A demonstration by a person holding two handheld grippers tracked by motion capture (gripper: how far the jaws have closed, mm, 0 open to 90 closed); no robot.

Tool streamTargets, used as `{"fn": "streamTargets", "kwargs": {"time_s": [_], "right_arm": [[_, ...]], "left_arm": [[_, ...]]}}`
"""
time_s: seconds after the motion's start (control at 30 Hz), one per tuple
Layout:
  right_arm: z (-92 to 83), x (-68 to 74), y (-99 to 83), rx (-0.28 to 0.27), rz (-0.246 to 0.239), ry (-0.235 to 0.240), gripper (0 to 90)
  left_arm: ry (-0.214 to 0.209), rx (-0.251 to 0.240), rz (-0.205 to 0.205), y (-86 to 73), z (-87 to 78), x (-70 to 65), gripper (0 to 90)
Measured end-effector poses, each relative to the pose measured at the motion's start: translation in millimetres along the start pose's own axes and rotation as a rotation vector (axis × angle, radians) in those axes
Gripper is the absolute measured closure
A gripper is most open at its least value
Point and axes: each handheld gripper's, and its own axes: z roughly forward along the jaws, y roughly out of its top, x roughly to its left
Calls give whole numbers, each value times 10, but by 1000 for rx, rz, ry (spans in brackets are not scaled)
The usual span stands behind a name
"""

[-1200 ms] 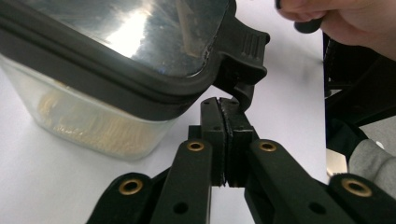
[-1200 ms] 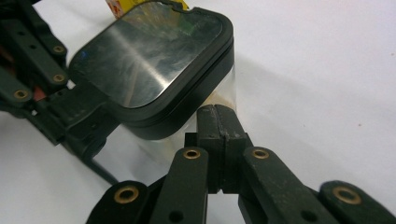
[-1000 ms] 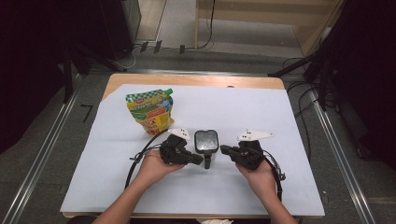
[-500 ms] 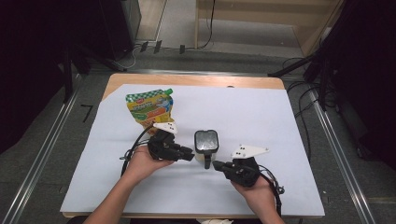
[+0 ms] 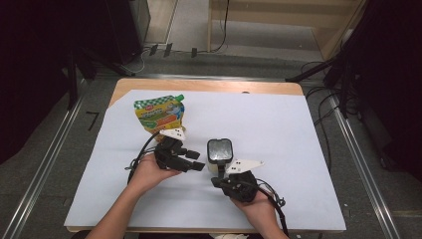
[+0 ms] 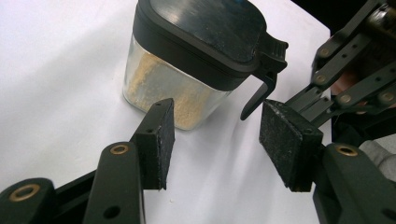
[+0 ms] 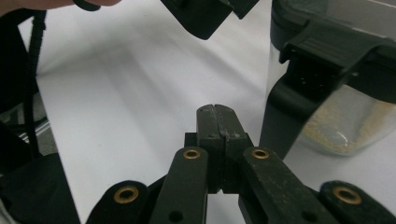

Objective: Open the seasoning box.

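Two grippers flank a lidded jar at centre frame.
Left gripper has just been opening, nothing between; right gripper clenched empty, seemingly clear of the jar.

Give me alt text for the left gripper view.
A clear jar of tan powder with a black clip lid stands on white paper, just beyond the open left tongs, nothing between them. The other tongs' arms enter at right.
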Motion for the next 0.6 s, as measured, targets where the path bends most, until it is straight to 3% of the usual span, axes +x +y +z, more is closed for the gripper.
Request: {"fn": "streamTargets", "kwargs": {"time_s": [0.37, 0.6], "right_arm": [[75, -97, 3, -1, 44, -28, 900], [57, -105, -2, 5, 37, -42, 900]], "left_arm": [[-1, -4, -9, 1, 1, 5, 463], [3, 0, -10, -2, -4, 9, 463]]}}
